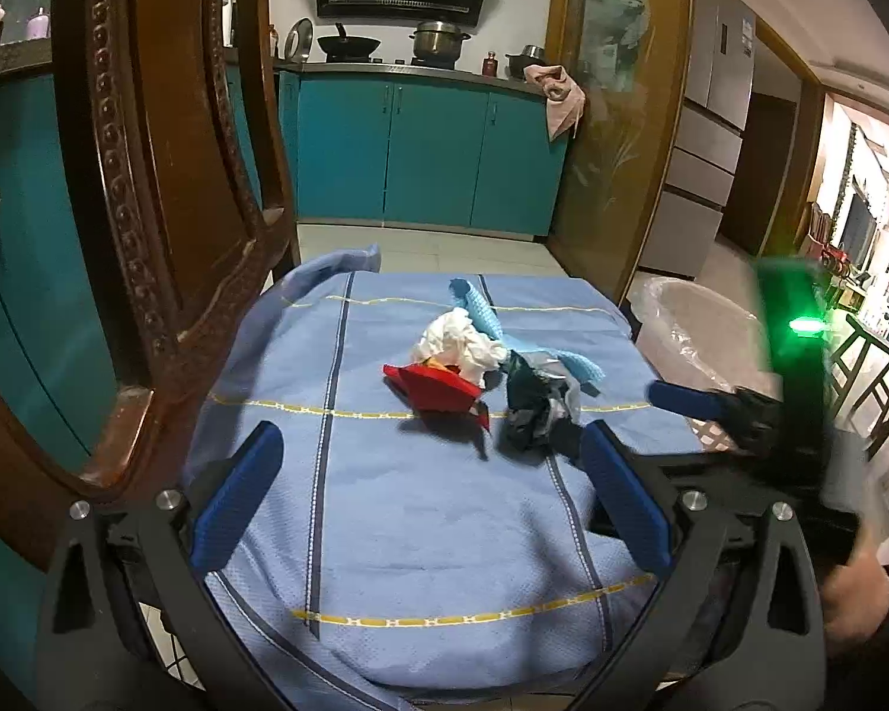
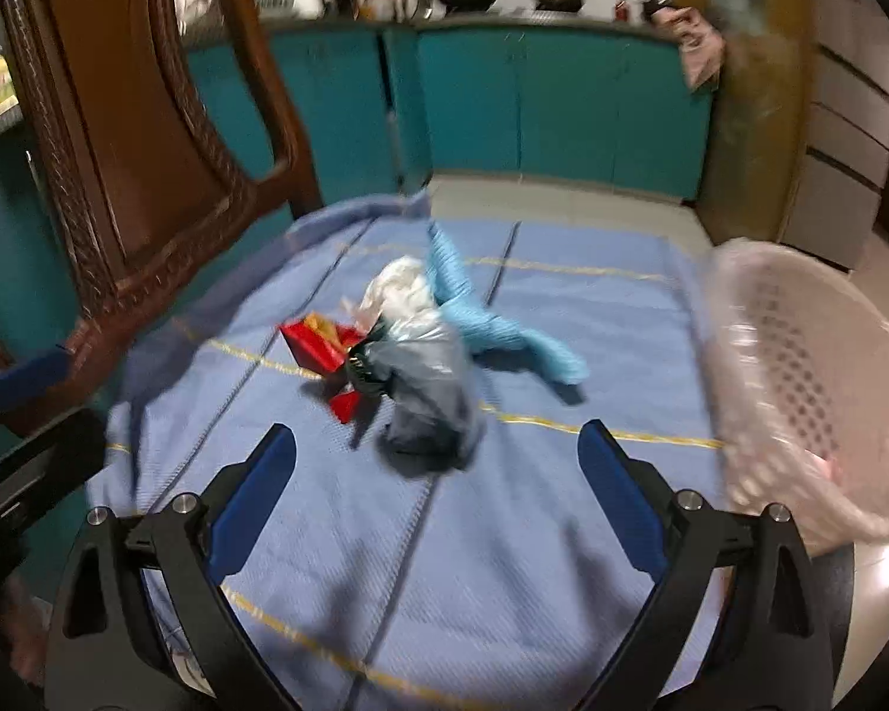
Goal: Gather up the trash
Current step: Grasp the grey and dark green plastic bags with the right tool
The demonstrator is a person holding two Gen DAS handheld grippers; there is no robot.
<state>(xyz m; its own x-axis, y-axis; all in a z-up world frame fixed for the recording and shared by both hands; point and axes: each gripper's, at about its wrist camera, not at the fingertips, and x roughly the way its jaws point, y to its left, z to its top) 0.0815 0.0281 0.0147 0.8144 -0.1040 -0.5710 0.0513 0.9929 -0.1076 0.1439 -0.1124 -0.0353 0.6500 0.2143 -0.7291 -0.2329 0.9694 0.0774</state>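
Observation:
A small heap of trash lies on a blue towel (image 1: 421,533): crumpled white paper (image 1: 459,343), a red carton (image 1: 432,388), a dark crumpled wrapper (image 1: 530,415) and a light-blue strip (image 1: 492,320). My left gripper (image 1: 429,435) hovers open just short of the heap, nothing between its fingers. The right wrist view is blurred. It shows the wrapper (image 2: 429,409), red carton (image 2: 320,346), white paper (image 2: 397,290) and blue strip (image 2: 504,332). My right gripper (image 2: 438,438) is open and empty, close in front of the wrapper.
A carved wooden chair back (image 1: 166,207) rises at the left. A pale lined basket (image 2: 800,391) stands at the towel's right edge, also seen as the basket (image 1: 699,326). Teal cabinets (image 1: 421,154) lie beyond. A hand (image 1: 859,592) shows at lower right.

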